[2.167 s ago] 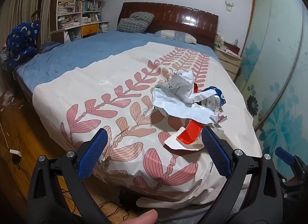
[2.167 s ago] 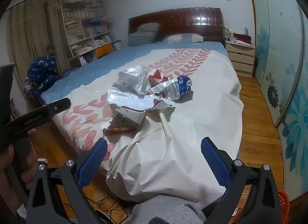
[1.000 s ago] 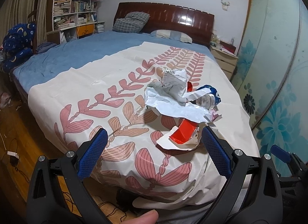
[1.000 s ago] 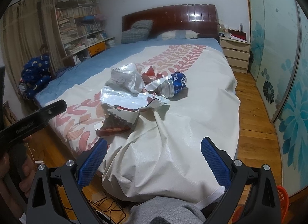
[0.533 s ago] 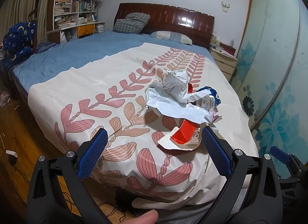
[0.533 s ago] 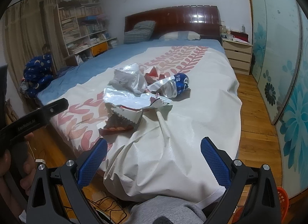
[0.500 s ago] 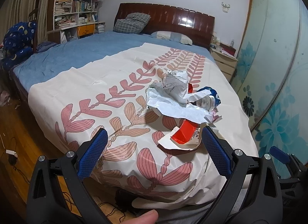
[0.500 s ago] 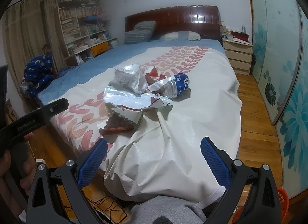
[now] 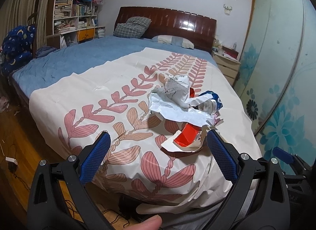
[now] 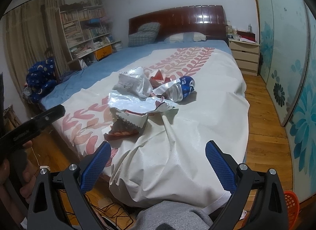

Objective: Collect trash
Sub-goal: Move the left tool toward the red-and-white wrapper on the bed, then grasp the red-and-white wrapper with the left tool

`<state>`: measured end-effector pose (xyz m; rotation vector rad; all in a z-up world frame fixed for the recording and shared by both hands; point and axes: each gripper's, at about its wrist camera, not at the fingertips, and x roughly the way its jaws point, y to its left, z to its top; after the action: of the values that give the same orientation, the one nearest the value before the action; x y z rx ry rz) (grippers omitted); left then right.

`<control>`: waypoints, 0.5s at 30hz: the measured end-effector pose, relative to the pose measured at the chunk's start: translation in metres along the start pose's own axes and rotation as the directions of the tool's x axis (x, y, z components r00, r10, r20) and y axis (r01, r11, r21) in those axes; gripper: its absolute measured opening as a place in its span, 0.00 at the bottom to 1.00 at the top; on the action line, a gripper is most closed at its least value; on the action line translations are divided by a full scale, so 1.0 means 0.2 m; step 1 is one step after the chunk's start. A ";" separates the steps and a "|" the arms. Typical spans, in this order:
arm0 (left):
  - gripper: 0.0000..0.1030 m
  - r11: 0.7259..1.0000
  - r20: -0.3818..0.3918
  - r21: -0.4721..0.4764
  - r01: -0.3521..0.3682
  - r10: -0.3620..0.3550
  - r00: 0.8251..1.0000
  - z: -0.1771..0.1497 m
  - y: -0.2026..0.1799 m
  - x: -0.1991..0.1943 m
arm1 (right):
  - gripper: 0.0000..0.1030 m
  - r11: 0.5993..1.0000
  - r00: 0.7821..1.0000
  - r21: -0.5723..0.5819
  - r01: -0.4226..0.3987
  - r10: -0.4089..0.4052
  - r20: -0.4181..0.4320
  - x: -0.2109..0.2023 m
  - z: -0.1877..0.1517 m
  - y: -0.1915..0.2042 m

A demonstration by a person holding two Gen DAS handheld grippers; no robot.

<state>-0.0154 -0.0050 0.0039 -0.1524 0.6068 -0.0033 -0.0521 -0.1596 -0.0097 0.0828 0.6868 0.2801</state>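
A heap of trash lies on the leaf-patterned sheet (image 9: pixel 110 99) at the foot of the bed. It holds a crumpled grey mask bag (image 9: pixel 176 89) (image 10: pixel 132 84), a silver foil wrapper (image 9: pixel 177 111) (image 10: pixel 134 102), a crushed blue bottle (image 9: pixel 210 102) (image 10: pixel 181 88) and a torn red-and-white snack packet (image 9: pixel 186 139) (image 10: pixel 126 125). My left gripper (image 9: pixel 157 141) is open and empty, just short of the snack packet. My right gripper (image 10: pixel 156 150) is open and empty, over the sheet's hanging edge, short of the heap.
A bookshelf (image 9: pixel 77 12) stands at the back left, a nightstand (image 10: pixel 244 56) at the right beside the headboard. Sliding flowered doors (image 10: pixel 286 61) line the right wall. An orange basket (image 10: pixel 291 200) sits on the wooden floor at the lower right. Cables (image 9: pixel 13 164) lie on the floor at the left.
Both grippers have drifted slightly with small shifts of view. Both stay open and nothing in the heap has moved.
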 end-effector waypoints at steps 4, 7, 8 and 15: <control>0.94 1.000 0.000 -0.007 0.008 -0.008 1.000 0.00 0.01 0.01 | 0.86 1.000 1.000 0.021 -0.014 0.014 -0.011 0.00 0.01 -0.03; 0.94 1.000 -0.008 -0.012 0.020 -0.020 1.000 0.00 0.01 0.03 | 0.86 0.999 1.000 0.037 -0.016 0.017 -0.019 0.02 0.01 -0.04; 0.94 1.000 -0.013 -0.013 0.026 -0.026 1.000 0.00 0.00 0.04 | 0.86 0.999 1.000 0.042 -0.016 0.017 -0.020 0.02 0.01 -0.05; 0.94 0.988 -0.075 -0.022 0.150 -0.151 0.986 0.01 -0.08 0.17 | 0.86 0.994 0.999 0.111 -0.014 0.018 -0.039 0.05 0.03 -0.12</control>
<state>0.0136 -0.0223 -0.0112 -0.2143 0.6711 -0.1515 -0.0350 -0.1806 -0.0153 0.1890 0.7415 0.2595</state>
